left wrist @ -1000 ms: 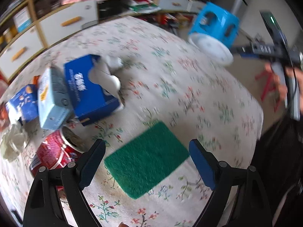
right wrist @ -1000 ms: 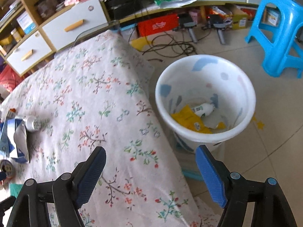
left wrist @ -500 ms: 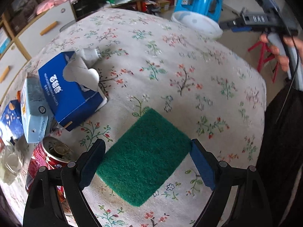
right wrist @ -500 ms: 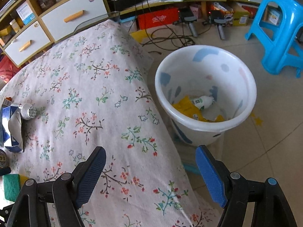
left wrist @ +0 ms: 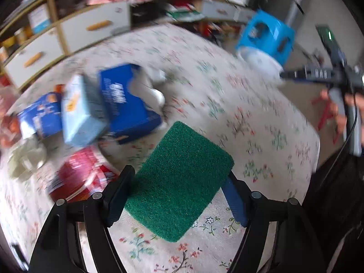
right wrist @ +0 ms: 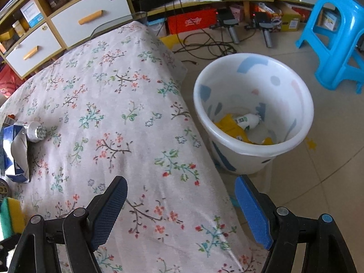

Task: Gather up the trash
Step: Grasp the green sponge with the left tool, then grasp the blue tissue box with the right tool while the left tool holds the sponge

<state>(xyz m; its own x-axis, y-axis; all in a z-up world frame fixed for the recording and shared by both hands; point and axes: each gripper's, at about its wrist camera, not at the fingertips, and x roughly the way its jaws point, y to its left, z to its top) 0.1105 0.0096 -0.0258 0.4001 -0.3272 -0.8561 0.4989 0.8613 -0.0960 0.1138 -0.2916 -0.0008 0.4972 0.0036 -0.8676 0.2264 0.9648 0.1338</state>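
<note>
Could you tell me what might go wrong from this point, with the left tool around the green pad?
1. The left tool grips the flat green scouring pad only by its edges; it could buckle and slip out.
2. The red crushed can lies right beside the left finger, so a swing might knock it.
3. The white plastic bin stands on the floor past the table edge under the open right tool; the two could collide there.

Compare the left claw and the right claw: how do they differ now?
The left claw is shut on the green sponge; the right claw is open and empty. The left is above the cluttered table, the right at its edge by the bucket. Both have blue pads.
</note>
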